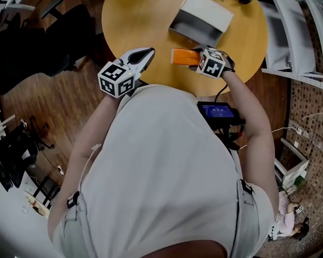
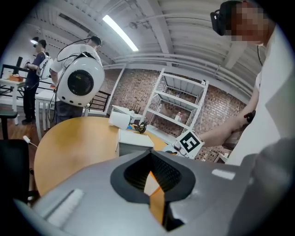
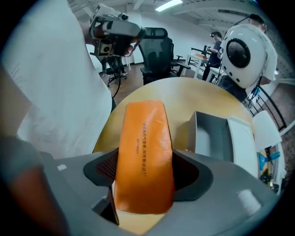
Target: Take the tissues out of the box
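In the head view a round yellow desk (image 1: 136,25) stands on a wooden floor (image 1: 55,101) and carries an open white box (image 1: 207,12). The right claw (image 1: 196,52), over the desk's near edge, pinches the orange tissue pack (image 1: 182,56) just beside the box; the left claw (image 1: 146,53) hovers near. In the left gripper view its jaws are pressed together, facing a brick wall (image 2: 138,87) and a metal shelf (image 2: 179,103). In the right gripper view the pack sticks out between the jaws, outside the box.
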Demonstrator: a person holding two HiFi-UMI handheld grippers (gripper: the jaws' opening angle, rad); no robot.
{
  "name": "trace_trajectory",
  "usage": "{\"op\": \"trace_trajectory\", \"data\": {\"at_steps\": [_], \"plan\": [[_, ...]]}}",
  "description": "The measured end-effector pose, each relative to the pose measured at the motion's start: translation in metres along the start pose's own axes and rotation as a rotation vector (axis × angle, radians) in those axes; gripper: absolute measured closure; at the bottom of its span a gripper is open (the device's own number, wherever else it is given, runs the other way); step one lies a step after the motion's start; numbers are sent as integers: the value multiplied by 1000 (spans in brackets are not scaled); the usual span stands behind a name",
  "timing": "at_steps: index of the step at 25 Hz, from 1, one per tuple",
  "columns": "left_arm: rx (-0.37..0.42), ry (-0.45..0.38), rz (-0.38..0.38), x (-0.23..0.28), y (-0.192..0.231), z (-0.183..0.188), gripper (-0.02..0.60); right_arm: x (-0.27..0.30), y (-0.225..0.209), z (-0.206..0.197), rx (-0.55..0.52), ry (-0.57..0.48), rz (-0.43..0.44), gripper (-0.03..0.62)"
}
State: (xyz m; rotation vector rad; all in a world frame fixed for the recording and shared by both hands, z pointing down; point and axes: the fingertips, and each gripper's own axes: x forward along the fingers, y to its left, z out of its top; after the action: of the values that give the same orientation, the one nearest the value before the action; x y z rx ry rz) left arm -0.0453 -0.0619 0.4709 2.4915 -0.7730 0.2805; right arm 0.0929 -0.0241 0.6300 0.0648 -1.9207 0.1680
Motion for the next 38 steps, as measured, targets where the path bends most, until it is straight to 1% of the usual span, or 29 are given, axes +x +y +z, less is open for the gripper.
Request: {"op": "trace_trajectory", "data": {"at_steps": [4,9,13,17,19,22,26,28,30,31,32,33,34,37,38], "plan": [[-5,-3,21,-11,3,6,581,11,-3,-12,15,42,-5,260],[-10,-7,35,-22,4,11,581,16,-7,-14,1,50,-6,249],[-17,-11,40,-24,6,13,581,8,-8,-13,10,26,-9,229],[-21,-19,32,-26,9,20,581,-19,-11,7,7,-31,-37,222],[-31,-29,22,-26,9,25,581,-41,-14,22,30,-101,-65,223],[-33,-40,7,-28,10,33,581,-84,-18,48,106,-260,-114,224],[-26,-57,-2,-39,19,56,581,-153,-27,83,225,-539,-198,300],[-22,-59,-6,-43,25,66,581,-186,-32,97,302,-690,-228,342],[-16,-59,-9,-45,30,72,581,-210,-37,107,366,-817,-250,380],[-14,-58,-11,-45,31,74,581,-218,-38,109,390,-861,-259,398],[-11,-56,-14,-44,32,76,581,-223,-38,109,409,-893,-266,432],[-5,-54,-18,-44,31,78,581,-226,-38,108,423,-915,-269,481],[4,-52,-20,-43,31,81,581,-228,-36,108,432,-934,-267,514],[40,-52,-28,-41,28,90,581,-236,-32,111,451,-1003,-268,583],[49,-54,-31,-40,26,92,581,-240,-31,112,454,-1027,-273,592]]}}
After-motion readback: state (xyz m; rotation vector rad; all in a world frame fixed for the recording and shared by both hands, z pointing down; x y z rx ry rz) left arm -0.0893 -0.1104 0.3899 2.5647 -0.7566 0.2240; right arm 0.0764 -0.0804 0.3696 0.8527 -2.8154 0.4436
